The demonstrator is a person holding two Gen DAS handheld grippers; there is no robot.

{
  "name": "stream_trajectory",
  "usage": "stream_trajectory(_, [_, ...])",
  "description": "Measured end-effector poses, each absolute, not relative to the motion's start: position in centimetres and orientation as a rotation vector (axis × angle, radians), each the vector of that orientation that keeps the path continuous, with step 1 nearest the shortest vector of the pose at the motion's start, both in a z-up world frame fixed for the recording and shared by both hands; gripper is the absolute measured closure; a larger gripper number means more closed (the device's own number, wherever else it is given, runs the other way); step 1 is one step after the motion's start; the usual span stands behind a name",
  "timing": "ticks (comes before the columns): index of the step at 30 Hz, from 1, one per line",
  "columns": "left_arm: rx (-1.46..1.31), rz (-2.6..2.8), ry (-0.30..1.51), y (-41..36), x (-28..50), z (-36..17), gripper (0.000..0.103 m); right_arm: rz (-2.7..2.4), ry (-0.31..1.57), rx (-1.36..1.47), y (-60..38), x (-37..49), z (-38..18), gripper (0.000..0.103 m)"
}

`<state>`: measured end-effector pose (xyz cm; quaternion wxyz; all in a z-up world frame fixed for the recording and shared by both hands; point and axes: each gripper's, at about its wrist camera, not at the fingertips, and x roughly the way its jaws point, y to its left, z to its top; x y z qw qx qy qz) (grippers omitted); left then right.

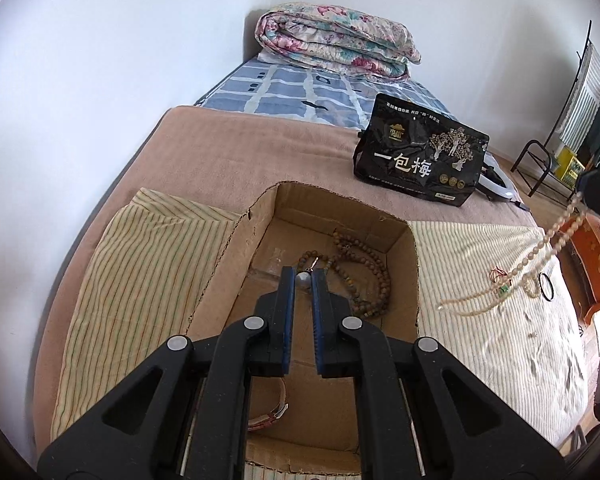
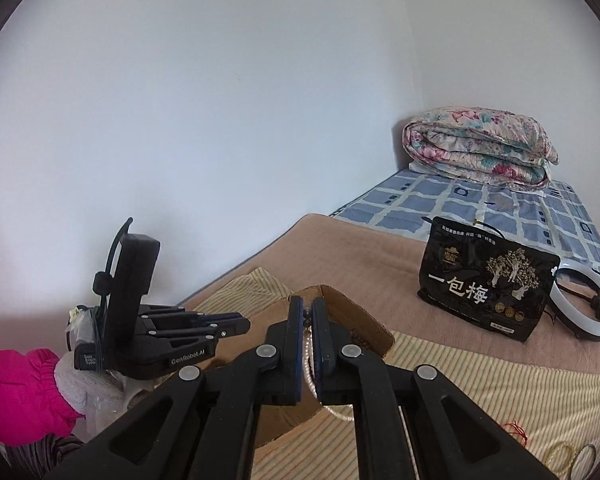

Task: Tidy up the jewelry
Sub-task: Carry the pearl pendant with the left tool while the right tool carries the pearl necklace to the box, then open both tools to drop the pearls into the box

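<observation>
Cream beads make up the necklace (image 1: 556,240) that hangs in loops from the right gripper (image 2: 307,312), whose fingers (image 2: 296,320) are pinched on its cord above the striped cloth; it sits right of the cardboard box (image 1: 404,236) and not yet over it. Left gripper (image 1: 303,280) hangs over the open box, its fingers (image 1: 288,292) pressed on a small pale bead (image 1: 303,279); below them on the box floor lie brown wooden bead strings (image 1: 364,276), and a watch with a reddish strap (image 1: 272,416) rests at the near end. On the cloth to the right lie a black ring (image 1: 546,287), a red thread (image 1: 498,274) and a small green piece (image 1: 503,289); beyond the box stands a black snack bag (image 1: 420,156) with a white ring light (image 2: 586,300) behind it; a folded floral quilt (image 1: 332,40) sits at the bed's head. A pink sleeve (image 2: 20,392) shows behind the left gripper.
</observation>
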<state>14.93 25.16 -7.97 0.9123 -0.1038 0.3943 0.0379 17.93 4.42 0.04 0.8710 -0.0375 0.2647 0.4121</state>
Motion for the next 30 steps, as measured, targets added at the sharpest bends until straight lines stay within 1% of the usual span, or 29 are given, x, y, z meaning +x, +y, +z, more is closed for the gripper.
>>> stream_trajectory(8, [-0.243, 0.089, 0.832, 26.5, 15.5, -8.9, 0.097, 0.908, 0.558, -0.072, 6.9, 18.5, 0.2, 0.102])
stream_trajectory(20, [-0.220, 0.084, 0.863, 26.1, 16.2, -9.9, 0.097, 0.938, 0.675, -0.089, 9.0, 19.6, -4.6, 0.102])
stream_trajectory(30, [-0.199, 0.096, 0.855, 25.6, 16.4, -9.8, 0.097, 0.935, 0.729, -0.112, 9.0, 19.1, -6.7, 0.101])
